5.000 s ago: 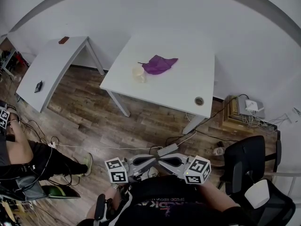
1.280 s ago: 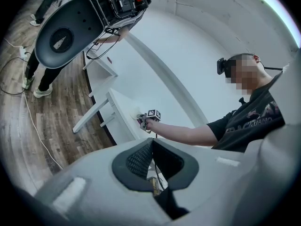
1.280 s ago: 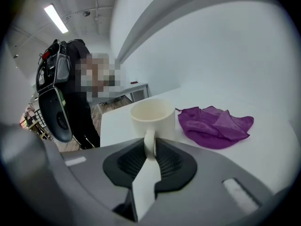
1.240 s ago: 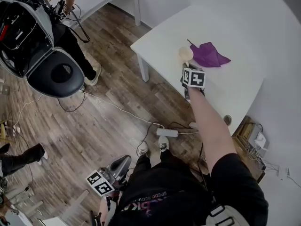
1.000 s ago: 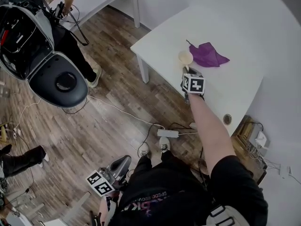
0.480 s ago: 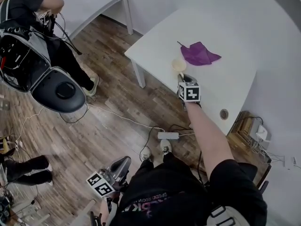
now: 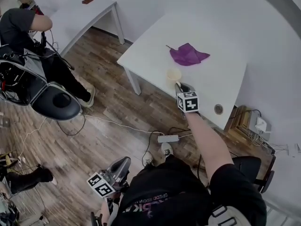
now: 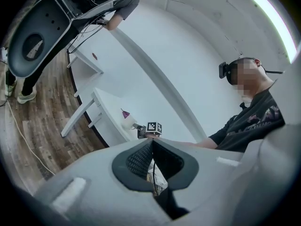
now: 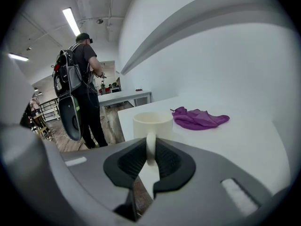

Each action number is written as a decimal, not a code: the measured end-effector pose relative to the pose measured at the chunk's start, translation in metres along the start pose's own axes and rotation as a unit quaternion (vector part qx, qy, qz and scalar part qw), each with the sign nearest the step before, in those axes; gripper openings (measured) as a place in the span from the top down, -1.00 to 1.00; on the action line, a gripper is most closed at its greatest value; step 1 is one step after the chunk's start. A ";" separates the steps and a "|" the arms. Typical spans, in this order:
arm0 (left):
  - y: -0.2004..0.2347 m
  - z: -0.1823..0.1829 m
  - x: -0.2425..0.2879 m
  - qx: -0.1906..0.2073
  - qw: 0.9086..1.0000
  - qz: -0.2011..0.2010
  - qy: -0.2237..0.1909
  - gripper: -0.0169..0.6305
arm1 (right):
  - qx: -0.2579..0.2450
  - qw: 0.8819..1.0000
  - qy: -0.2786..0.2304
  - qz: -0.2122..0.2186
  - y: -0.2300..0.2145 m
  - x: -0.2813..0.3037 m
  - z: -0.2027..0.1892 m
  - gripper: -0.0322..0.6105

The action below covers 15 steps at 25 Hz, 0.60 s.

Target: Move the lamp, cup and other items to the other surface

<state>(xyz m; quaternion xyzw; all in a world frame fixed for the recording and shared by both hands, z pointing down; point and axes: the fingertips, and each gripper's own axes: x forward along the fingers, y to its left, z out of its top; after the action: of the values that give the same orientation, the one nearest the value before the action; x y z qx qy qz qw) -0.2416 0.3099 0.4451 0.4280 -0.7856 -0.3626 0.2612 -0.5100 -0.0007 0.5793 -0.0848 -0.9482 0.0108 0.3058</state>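
A cream cup (image 7: 173,75) hangs over the near part of the white table (image 7: 221,79); its base is hidden, so contact with the top is unclear. My right gripper (image 7: 178,85) is shut on the cup's handle. In the right gripper view the handle (image 9: 150,146) sits pinched between the pads, with the cup (image 9: 153,121) just ahead. A crumpled purple cloth (image 7: 187,55) lies farther back on the table, also visible in the right gripper view (image 9: 200,118). My left gripper (image 7: 121,165) stays low by my body, shut and holding nothing (image 8: 151,147). No lamp shows.
A second white table (image 7: 70,13) stands at upper left with a small dark item (image 7: 88,0). A person (image 7: 23,27) with bulky black gear (image 7: 56,100) stands beside it. A power strip (image 7: 168,138) and cables lie on the wooden floor. A cable hole (image 7: 218,109) marks the table's near right.
My right gripper has pulled the cup away from the purple cloth toward the table's near edge. The view has swung as well. My left gripper has stayed low.
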 end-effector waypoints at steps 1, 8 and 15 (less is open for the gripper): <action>-0.001 0.001 0.001 0.002 1.000 -0.006 0.003 0.96 | 0.000 1.000 -0.004 -0.002 -0.002 -0.007 -0.001 0.76; -0.010 0.003 0.021 0.009 0.998 -0.056 0.034 0.96 | 0.005 0.999 -0.039 -0.027 -0.020 -0.061 0.005 0.76; -0.024 -0.001 0.049 0.029 0.988 -0.116 0.097 0.96 | 0.023 0.994 -0.083 -0.065 -0.044 -0.127 0.007 0.76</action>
<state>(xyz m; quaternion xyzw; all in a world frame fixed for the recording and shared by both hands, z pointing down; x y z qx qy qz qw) -0.2536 0.2582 0.4312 0.5563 -0.7119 -0.3246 0.2800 -0.4196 -0.0647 0.5036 -0.0153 -0.9733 0.0193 0.2283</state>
